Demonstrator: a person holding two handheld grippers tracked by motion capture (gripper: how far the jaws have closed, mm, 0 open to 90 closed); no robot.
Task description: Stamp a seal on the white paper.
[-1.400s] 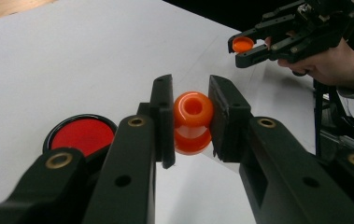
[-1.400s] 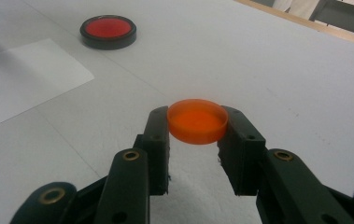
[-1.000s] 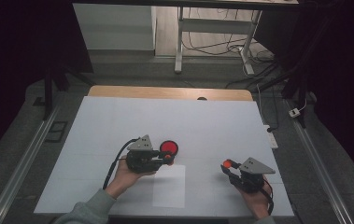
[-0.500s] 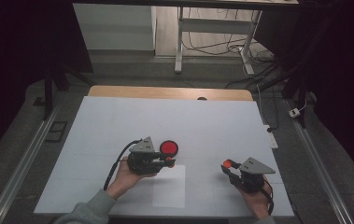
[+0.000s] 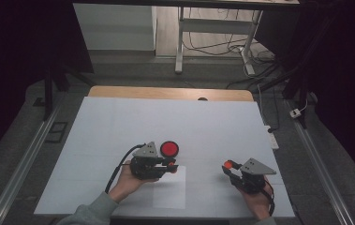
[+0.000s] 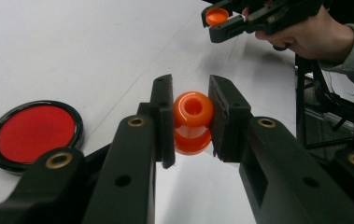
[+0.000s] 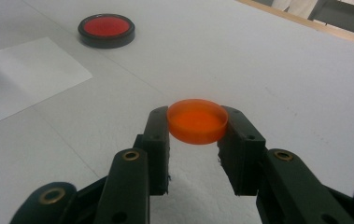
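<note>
Jaws of the left gripper (image 6: 191,116) clamp an orange spool (image 6: 192,122) near the tabletop's front edge; the right gripper (image 7: 196,135) grips an orange disc (image 7: 196,120) toward the front right corner; a red-topped black puck (image 5: 169,149) lies just beside the left gripper.

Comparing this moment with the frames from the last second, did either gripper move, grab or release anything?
Nothing visibly changed. The left gripper stays clamped on the orange spool beside the red disc, and the right gripper stays clamped on the orange cap over the white table.

Dim, dark-edged high view; close views evenly lit, slightly soft.
</note>
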